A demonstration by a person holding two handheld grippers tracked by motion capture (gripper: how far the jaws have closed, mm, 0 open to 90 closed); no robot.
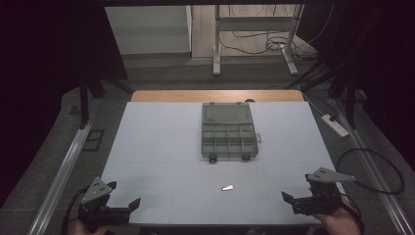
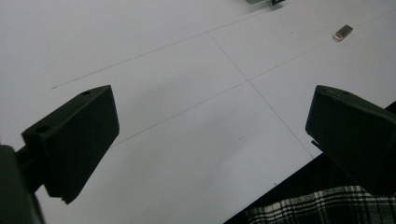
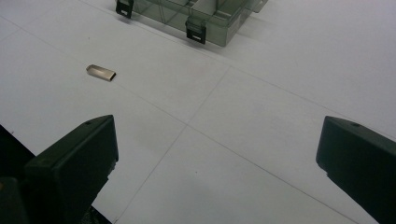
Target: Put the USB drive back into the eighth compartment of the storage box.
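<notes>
At the near left corner of the white table, about 7 o'clock, the left gripper hovers with its 2 jaws wide apart and nothing between them. Near the middle of the front edge, about 6 o'clock, a small flat metal piece lies alone, well apart from both grippers. Beyond it, at 12 o'clock from the piece, an open grey compartment box stands with its lid folded back. At about 5 o'clock the right gripper also holds its jaws wide apart, empty.
</notes>
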